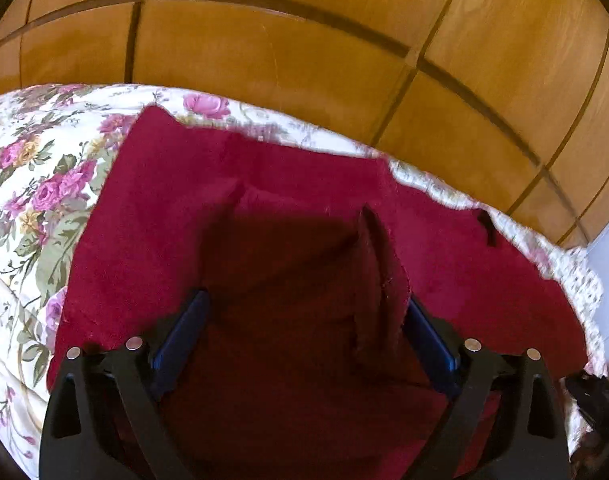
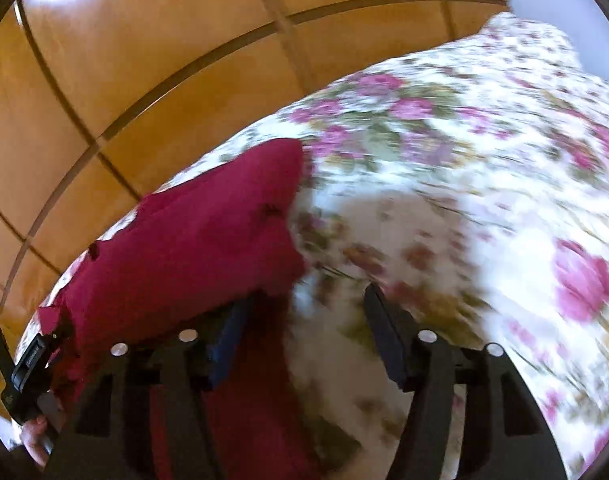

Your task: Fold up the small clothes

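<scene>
A dark red garment (image 1: 264, 208) lies spread on a floral bedspread (image 1: 36, 168). My left gripper (image 1: 304, 300) is open right above it, with a raised fold of the red cloth (image 1: 380, 264) by its right finger; the jaws hold nothing. In the right wrist view the same red garment (image 2: 200, 240) lies at the left on the bedspread (image 2: 444, 168). My right gripper (image 2: 308, 304) is open at the garment's right edge, its left finger over the red cloth, its right finger over the bedspread. The view is blurred.
A wooden panelled wall or wardrobe (image 1: 304, 40) stands just behind the bed edge. The other hand-held gripper and a hand (image 2: 28, 364) show at the far left of the right wrist view. A pale wall (image 2: 564, 0) is at the upper right.
</scene>
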